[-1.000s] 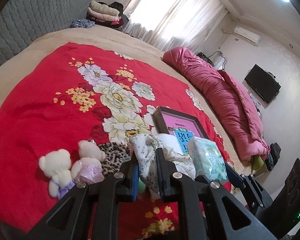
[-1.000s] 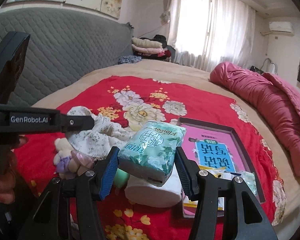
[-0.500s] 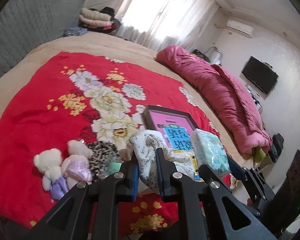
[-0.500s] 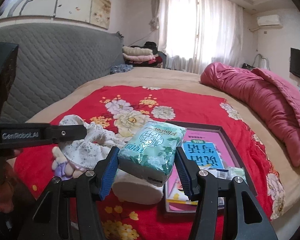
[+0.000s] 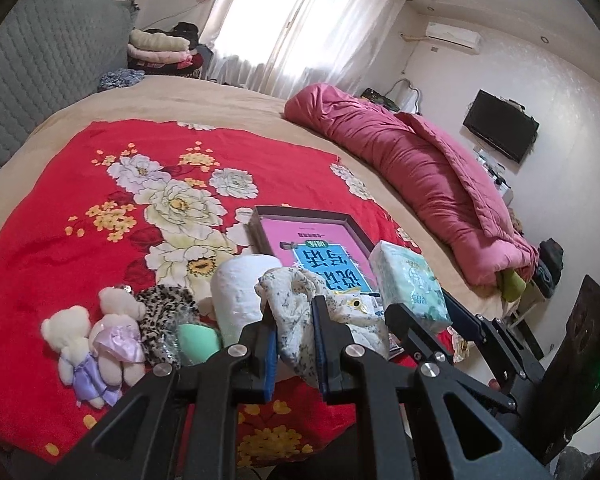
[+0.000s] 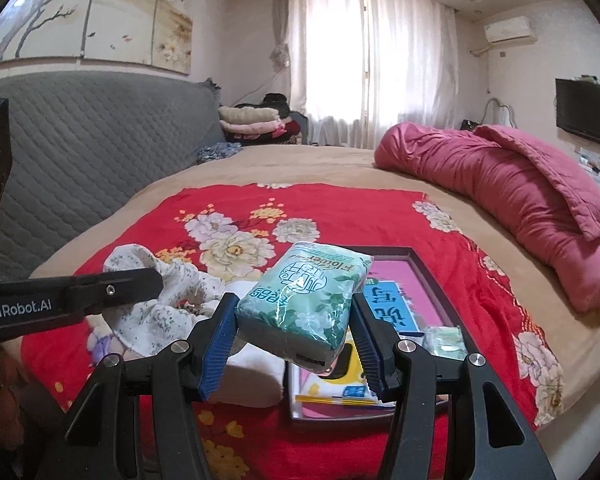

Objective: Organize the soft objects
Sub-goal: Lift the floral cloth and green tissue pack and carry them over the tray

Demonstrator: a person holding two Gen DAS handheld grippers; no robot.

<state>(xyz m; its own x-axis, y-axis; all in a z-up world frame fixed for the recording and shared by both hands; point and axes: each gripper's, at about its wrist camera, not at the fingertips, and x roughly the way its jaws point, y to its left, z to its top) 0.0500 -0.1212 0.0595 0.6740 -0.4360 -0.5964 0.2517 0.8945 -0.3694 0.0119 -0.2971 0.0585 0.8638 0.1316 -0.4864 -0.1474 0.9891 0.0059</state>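
Observation:
My left gripper [image 5: 294, 320] is shut on a white floral cloth [image 5: 296, 304] and holds it above the bed's near edge; the cloth also shows in the right wrist view [image 6: 160, 304]. My right gripper [image 6: 296, 320] is shut on a green tissue pack [image 6: 304, 300], held in the air over the tray; the pack also shows in the left wrist view [image 5: 410, 284]. On the red floral blanket [image 5: 80, 200] lie two small teddy bears [image 5: 92, 340], a leopard-print piece [image 5: 164, 312], a mint green object [image 5: 198, 338] and a white paper roll [image 5: 240, 292].
A dark tray [image 5: 260, 216] with a pink and blue book and small items sits on the blanket to the right. A rolled pink quilt [image 5: 420, 168] lies along the bed's right side. A grey padded headboard [image 6: 80, 160] and folded clothes [image 6: 252, 120] are at the back.
Both grippers have pulled back and risen with their loads; the bed looks farther away. The white paper roll has come into view beside the cloth.

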